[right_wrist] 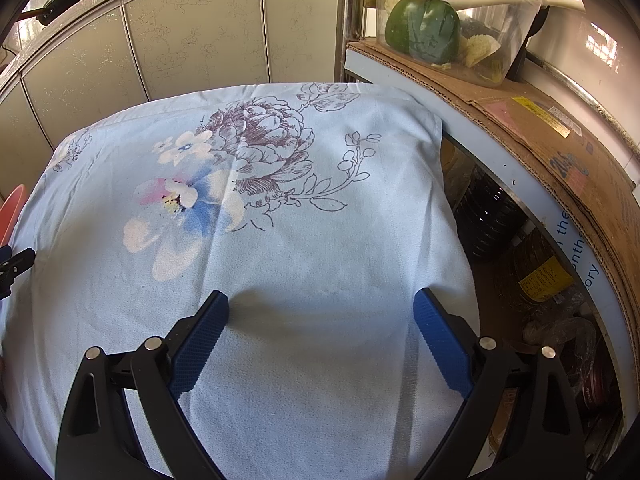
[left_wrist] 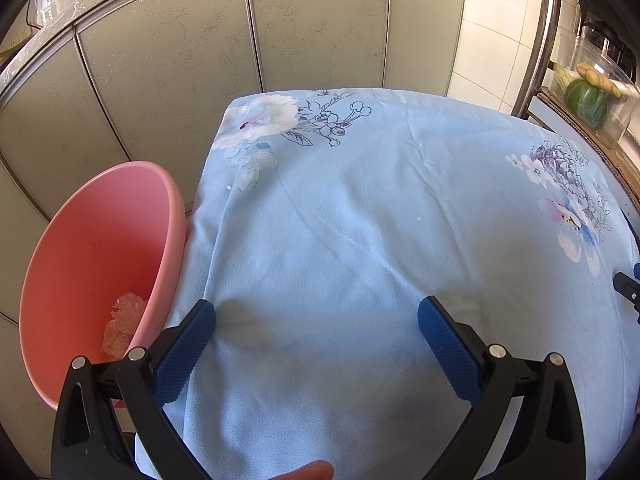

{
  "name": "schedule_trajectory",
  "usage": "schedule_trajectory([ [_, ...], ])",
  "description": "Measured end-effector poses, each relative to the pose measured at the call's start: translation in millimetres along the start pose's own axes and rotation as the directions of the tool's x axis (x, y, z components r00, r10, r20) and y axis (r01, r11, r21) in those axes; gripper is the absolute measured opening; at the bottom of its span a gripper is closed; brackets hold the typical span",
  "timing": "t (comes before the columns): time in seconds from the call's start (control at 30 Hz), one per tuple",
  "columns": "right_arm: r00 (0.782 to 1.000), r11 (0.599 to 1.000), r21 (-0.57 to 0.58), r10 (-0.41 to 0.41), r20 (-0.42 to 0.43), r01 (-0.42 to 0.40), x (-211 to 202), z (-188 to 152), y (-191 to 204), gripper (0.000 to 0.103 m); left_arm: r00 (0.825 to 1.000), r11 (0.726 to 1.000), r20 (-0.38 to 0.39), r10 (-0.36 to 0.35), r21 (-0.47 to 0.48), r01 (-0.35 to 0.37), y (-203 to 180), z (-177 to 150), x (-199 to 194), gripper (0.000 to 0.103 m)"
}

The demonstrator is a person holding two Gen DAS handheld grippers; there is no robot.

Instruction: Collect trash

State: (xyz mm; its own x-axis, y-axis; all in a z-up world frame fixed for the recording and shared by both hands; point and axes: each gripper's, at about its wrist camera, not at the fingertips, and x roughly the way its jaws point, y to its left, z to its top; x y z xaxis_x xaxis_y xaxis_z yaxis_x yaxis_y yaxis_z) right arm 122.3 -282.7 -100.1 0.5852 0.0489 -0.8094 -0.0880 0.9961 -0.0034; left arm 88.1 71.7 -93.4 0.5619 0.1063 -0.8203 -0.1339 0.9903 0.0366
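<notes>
A pink plastic basin (left_wrist: 92, 256) stands just off the table's left edge, with crumpled clear plastic trash (left_wrist: 122, 326) lying at its bottom. My left gripper (left_wrist: 316, 314) is open over the light blue floral tablecloth (left_wrist: 360, 220), with nothing between its blue fingers (left_wrist: 188, 348); its left finger sits close to the basin's rim. My right gripper (right_wrist: 320, 308) is open too, hovering over the right half of the same cloth (right_wrist: 280, 260). A sliver of the basin (right_wrist: 12, 208) shows at the left edge of the right wrist view.
Grey floral-etched cabinet doors (left_wrist: 200, 60) stand behind the table. On the right, a cardboard-topped shelf (right_wrist: 540, 128) carries a clear container with a green squash (right_wrist: 424, 28). Dark bottles and bags (right_wrist: 520, 248) fill the space under it. A fingertip (left_wrist: 308, 470) shows at the bottom edge.
</notes>
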Motion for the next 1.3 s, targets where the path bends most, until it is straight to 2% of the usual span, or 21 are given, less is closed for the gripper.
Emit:
schedule_trajectory([
  [0.67, 1.000, 1.000, 0.000, 0.000, 0.000, 0.000, -1, 0, 0, 0.094, 1.000, 1.000, 0.001, 0.001, 0.000, -0.001, 0, 0, 0, 0.099],
  [1.0, 1.000, 0.999, 0.033, -0.028, 0.009, 0.028, -3, -2, 5, 0.094, 1.000, 1.000, 0.004, 0.003, -0.001, -0.003, -1, -1, -1, 0.099],
  [1.07, 1.000, 0.999, 0.038, -0.007, 0.027, 0.006, -10, -3, 13, 0.094, 1.000, 1.000, 0.020, 0.012, -0.012, -0.012, 0, -3, -6, 0.087],
  [1.1, 0.998, 1.000, 0.026, 0.001, 0.060, -0.003, -18, -4, 21, 0.094, 0.999, 1.000, 0.033, 0.018, -0.022, -0.017, 0, -4, -9, 0.085],
  [1.3, 0.983, 0.998, -0.065, 0.036, 0.179, -0.025, -50, 0, 69, 0.094, 0.995, 1.000, 0.098, 0.019, -0.001, -0.019, -5, -5, -29, 0.084],
])
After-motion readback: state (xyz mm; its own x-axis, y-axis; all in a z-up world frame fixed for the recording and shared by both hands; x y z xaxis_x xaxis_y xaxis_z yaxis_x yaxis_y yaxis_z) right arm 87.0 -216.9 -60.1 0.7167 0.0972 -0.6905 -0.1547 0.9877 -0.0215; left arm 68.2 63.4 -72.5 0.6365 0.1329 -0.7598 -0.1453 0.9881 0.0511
